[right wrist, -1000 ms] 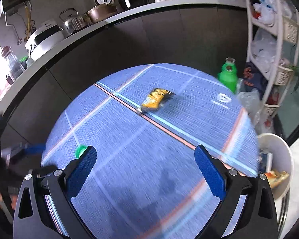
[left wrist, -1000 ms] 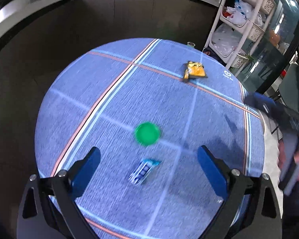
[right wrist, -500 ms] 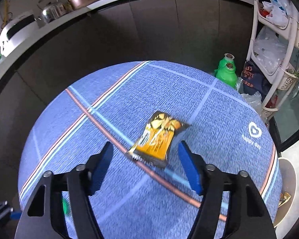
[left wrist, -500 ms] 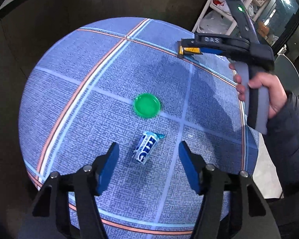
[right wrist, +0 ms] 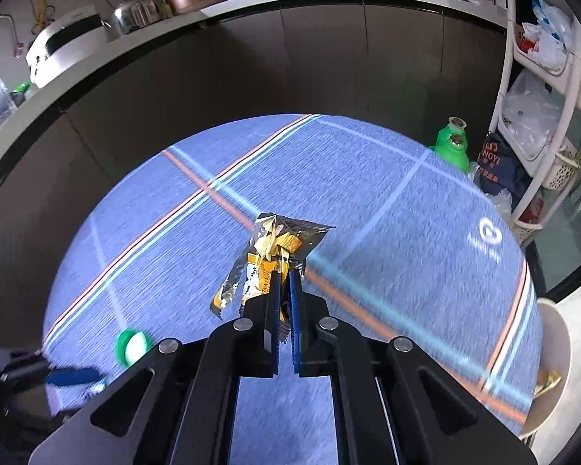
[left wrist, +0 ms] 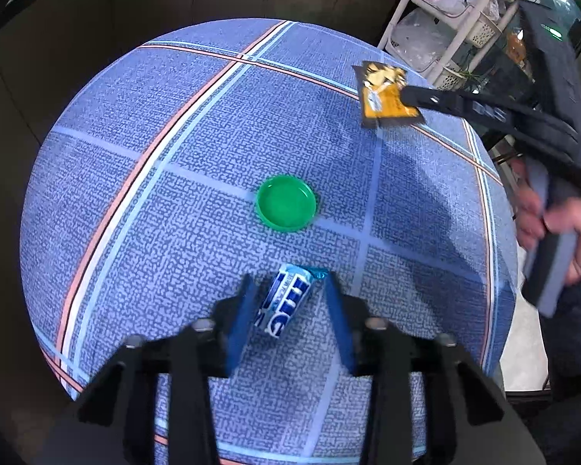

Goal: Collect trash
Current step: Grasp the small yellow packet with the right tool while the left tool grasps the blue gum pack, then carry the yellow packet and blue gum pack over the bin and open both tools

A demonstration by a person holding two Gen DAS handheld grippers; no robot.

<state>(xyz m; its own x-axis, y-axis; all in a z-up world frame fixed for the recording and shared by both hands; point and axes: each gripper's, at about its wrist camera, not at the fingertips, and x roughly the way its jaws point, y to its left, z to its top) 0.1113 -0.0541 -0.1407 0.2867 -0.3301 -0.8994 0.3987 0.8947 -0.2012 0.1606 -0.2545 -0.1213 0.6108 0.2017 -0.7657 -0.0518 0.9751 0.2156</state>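
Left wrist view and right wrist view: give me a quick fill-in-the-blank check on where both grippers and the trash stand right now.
1. The right gripper is shut on the ____ snack wrapper.
2. The blue-and-white wrapper lies between the fingers of the ____ gripper, whose jaws have just been closing.
3. The round cap lying loose on the blue tablecloth is ____ in colour.
4. Past the table's far edge stands a green ____.

Missing words: yellow; left; green; bottle
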